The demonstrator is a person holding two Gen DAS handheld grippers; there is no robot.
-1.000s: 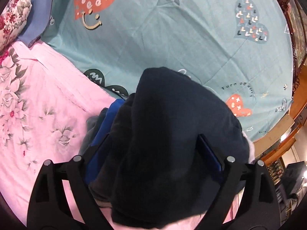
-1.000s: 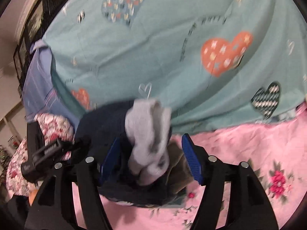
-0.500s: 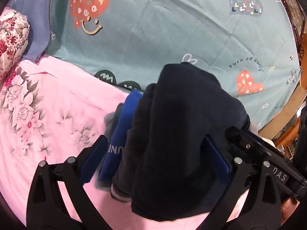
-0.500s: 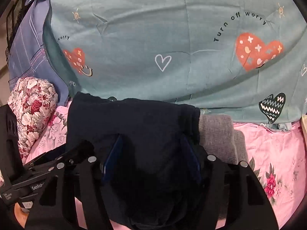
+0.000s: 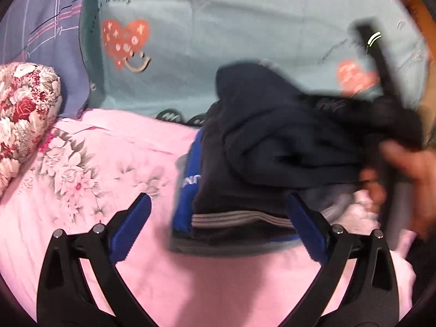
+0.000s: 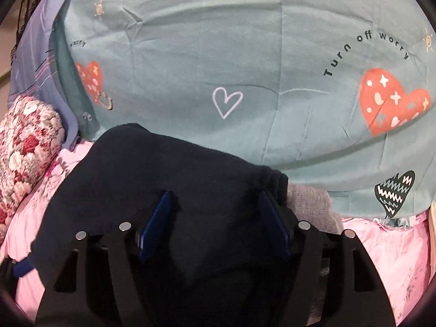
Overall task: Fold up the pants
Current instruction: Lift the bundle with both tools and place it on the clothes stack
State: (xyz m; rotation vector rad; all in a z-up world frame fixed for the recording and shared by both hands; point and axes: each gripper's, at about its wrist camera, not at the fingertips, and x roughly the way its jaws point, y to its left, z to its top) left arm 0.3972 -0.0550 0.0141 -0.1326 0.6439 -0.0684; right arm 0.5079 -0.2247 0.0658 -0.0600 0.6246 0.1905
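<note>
Dark navy pants (image 5: 272,136) lie bunched on top of a stack of folded clothes on the pink sheet. Under them show a blue garment with white letters (image 5: 190,182) and a grey striped waistband (image 5: 239,219). My left gripper (image 5: 218,204) stands open wide in front of the stack, its left pad well clear of it. In the right wrist view my right gripper (image 6: 215,215) has both pads sunk into the navy pants (image 6: 163,169); its jaws are opening. A hand (image 5: 408,174) with that gripper shows blurred at the right of the left wrist view.
A teal quilt with hearts (image 6: 190,41) covers the bed beyond the stack. A floral pillow (image 5: 24,109) and a lilac pillow (image 5: 41,27) lie at the left. A grey garment (image 6: 308,204) sits to the right of the navy pants. The pink floral sheet (image 5: 95,163) spreads to the left.
My left gripper has let go of the dark bundle, widened and drawn back, so the stack rests on the sheet. My right gripper has swung from the grey garment onto the navy pants.
</note>
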